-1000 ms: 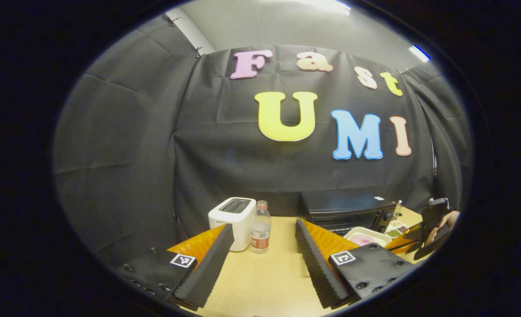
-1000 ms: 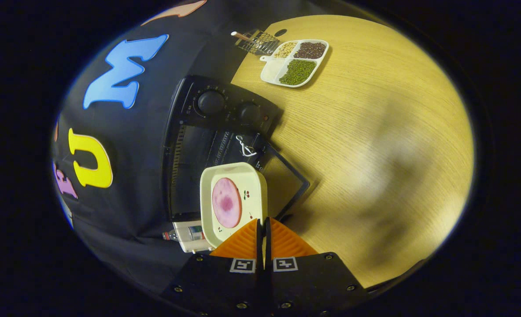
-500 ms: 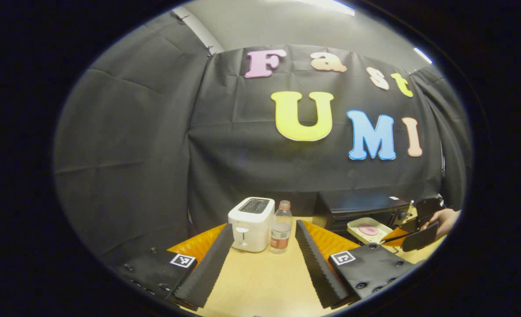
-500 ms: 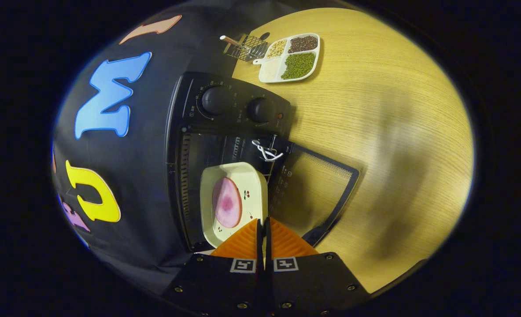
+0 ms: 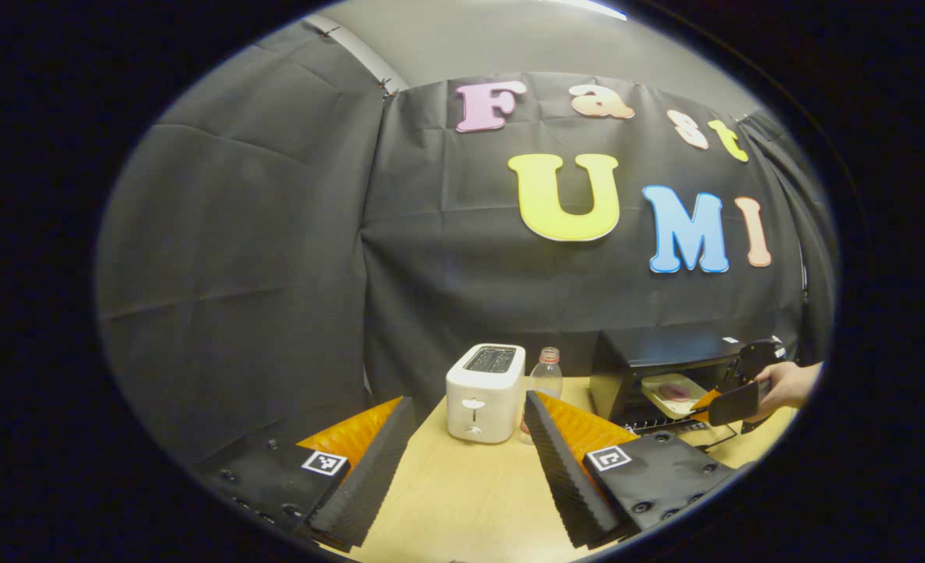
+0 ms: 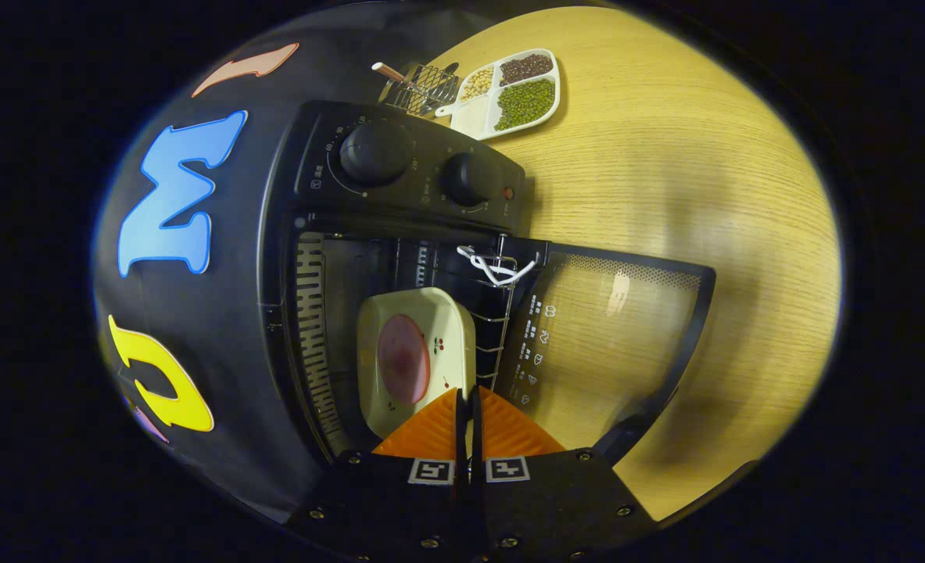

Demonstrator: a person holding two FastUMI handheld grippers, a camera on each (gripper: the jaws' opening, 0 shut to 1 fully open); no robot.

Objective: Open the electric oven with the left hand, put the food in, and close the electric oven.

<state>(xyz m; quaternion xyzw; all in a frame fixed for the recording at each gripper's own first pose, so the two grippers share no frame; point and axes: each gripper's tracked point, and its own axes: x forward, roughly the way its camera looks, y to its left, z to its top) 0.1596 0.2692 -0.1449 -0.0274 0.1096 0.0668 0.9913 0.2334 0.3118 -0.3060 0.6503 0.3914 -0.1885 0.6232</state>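
Note:
The black electric oven [image 6: 399, 164] has its glass door [image 6: 611, 328] folded down onto the table. My right gripper [image 6: 466, 395] is shut on the rim of a cream dish [image 6: 415, 356] carrying a pink slice of food [image 6: 403, 360]; the dish is partly inside the oven's opening, above the wire rack [image 6: 489, 328]. In the left gripper view, the oven [image 5: 657, 363] sits at the far right with the dish [image 5: 669, 391] entering it and a hand [image 5: 790, 383] holding the right gripper. My left gripper [image 5: 470, 453] hangs open over the table, well left of the oven, holding nothing.
A white toaster [image 5: 485, 391] and a clear bottle [image 5: 544, 383] stand ahead of the left gripper. A divided tray of beans [image 6: 513, 98] and a small wire basket [image 6: 419, 82] lie beyond the oven. Open wooden tabletop [image 6: 704, 180] spreads beside the door.
My right gripper has carried the dish forward from the lowered door into the oven's opening. The left gripper has swung leftward, so the oven slid towards the right edge of its view.

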